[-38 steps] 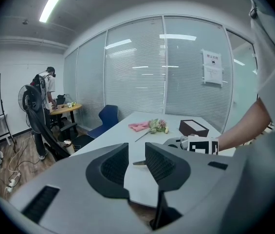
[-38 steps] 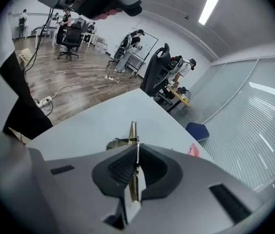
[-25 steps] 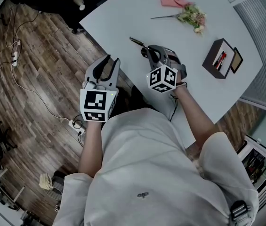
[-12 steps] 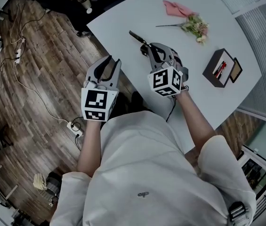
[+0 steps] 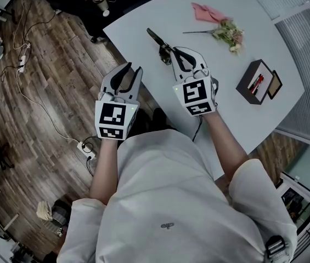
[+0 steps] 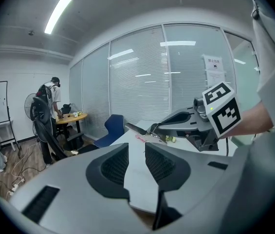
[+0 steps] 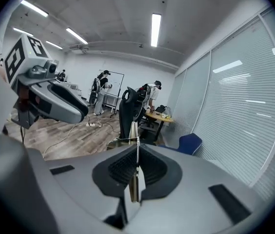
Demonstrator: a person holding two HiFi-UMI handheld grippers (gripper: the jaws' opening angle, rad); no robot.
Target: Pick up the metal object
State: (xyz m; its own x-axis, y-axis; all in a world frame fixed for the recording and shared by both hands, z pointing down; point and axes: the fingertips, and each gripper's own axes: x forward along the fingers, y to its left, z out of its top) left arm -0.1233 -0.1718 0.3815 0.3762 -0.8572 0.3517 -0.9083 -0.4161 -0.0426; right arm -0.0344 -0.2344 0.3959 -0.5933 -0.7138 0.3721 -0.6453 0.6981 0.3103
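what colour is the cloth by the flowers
Pink. The cloth shows best in the head view.

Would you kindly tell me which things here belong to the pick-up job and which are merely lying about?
In the job: metal object, clamped in the right tongs. Left tongs open, empty.
Lying about: pink cloth, flowers, black box, all on the white table.

Can't ID metal object (image 5: 156, 39) type; rear end lost inside right tool (image 5: 172, 55), head view. Cut off at top edge: bench (image 5: 138, 15). Too small to read: box (image 5: 252, 73) contents. Bkgd ppl (image 7: 101, 95) in right gripper view: outlines only.
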